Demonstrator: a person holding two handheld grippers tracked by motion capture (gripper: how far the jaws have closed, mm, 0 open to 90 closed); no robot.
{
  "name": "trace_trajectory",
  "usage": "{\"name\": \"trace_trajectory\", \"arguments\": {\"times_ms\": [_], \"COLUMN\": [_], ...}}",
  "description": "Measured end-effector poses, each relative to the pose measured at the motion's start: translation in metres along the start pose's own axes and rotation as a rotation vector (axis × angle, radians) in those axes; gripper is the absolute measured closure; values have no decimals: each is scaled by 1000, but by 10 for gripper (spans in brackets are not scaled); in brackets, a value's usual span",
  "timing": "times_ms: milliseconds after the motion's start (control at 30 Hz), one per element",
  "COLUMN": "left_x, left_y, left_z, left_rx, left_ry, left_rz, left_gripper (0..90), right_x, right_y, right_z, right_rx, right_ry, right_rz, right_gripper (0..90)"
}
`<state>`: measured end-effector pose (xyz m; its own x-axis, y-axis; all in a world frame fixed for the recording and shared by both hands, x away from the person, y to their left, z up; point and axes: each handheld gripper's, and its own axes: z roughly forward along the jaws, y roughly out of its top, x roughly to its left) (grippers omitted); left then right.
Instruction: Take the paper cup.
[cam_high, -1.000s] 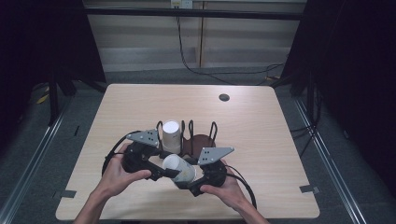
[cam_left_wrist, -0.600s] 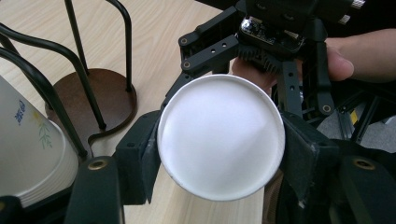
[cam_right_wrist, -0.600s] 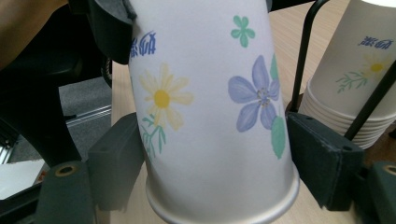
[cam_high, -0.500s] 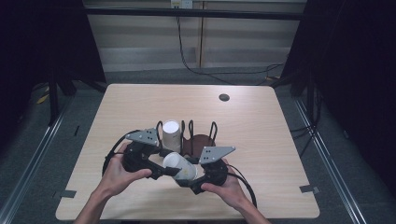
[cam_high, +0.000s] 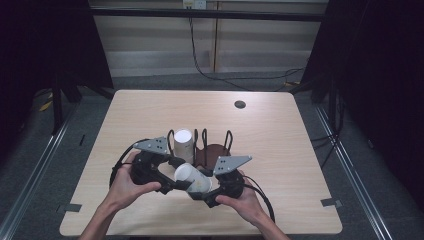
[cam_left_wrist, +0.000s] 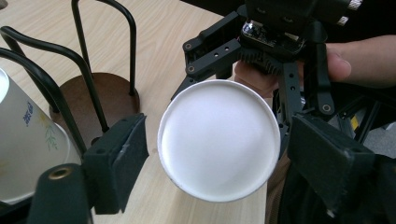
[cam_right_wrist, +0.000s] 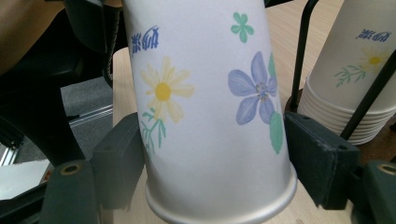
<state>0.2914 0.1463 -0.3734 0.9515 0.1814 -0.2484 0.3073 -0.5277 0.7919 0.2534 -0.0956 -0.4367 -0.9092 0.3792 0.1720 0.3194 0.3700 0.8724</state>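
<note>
Right gripper view puts your right gripper (cam_right_wrist: 212, 163) clamped on a paper cup (cam_right_wrist: 210, 107) near its rolled rim, both pads pressed against its flowered wall; the cup's closed end runs out of the top of that picture. In the left gripper view your left gripper (cam_left_wrist: 224, 158) has its jaws spread, one pad to each side of the cup's white bottom (cam_left_wrist: 218, 139), with a sliver of daylight on the left side; on the right the cup edge overlaps the pad, so you cannot tell whether it touches. Behind the cup there, your right hand (cam_left_wrist: 355, 65) and its gripper are partly cut off by the frame.

From the high view the cup (cam_high: 192, 177) lies on its side in the air between your two grippers, near the table's (cam_high: 280, 125) front edge. Just behind stands a black wire cup holder (cam_high: 212, 147) on a dark round base, with a stack of cups (cam_high: 182, 144) in its left bay. The stack's count is hard to make out. A small dark disc (cam_high: 240, 104) sits well apart toward the far edge.
</note>
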Motion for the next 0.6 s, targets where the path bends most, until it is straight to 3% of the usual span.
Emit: {"name": "trace_trajectory", "arguments": {"times_ms": [267, 600], "left_x": [1, 3], "left_y": [-2, -9], "left_z": [-1, 3], "left_rx": [8, 11], "left_ry": [20, 22], "left_rz": [35, 29], "left_gripper": [164, 168], "right_x": [-2, -5], "right_y": [0, -1], "right_z": [-3, -9], "right_rx": [15, 36], "right_ry": [-1, -13], "right_rz": [4, 16], "right_gripper": [246, 247]}}
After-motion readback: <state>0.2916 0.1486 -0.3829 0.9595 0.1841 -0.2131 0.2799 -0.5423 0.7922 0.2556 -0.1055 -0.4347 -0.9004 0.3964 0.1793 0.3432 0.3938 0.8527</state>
